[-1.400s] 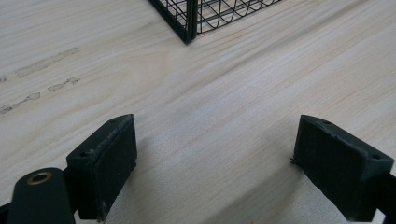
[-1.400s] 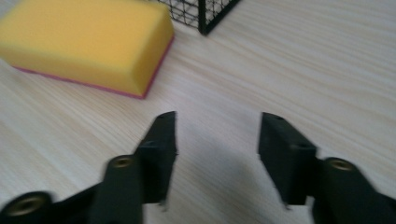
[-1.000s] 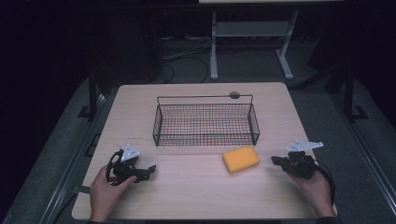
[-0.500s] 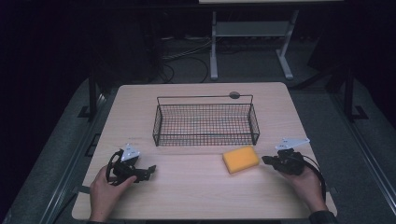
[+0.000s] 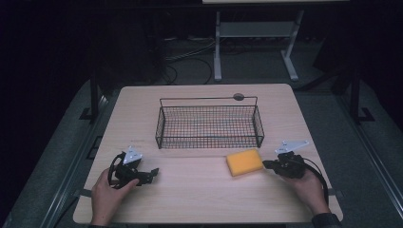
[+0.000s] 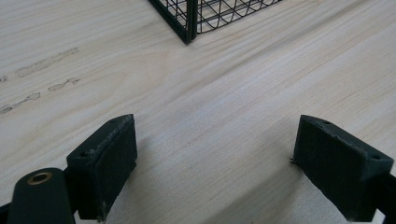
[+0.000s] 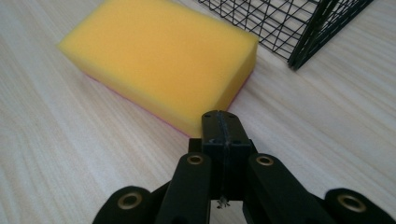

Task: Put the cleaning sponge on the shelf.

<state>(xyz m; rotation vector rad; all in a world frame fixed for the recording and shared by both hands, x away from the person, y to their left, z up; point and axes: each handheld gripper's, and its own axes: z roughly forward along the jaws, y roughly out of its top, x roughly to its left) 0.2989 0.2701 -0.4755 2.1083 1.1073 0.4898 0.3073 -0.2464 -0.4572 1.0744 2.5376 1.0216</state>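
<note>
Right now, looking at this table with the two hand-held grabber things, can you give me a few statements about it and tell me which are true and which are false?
1. The yellow sponge lies inside the wire basket. False: it lies on the table, just outside the basket's near side.
2. The left gripper has its jaws spread wide with nothing between them. True.
3. The right gripper has its jaws open around the sponge. False: they are pressed together, close by the sponge's corner.
4. The basket is empty. True.
5. Each gripper is held by a hand. True.
</note>
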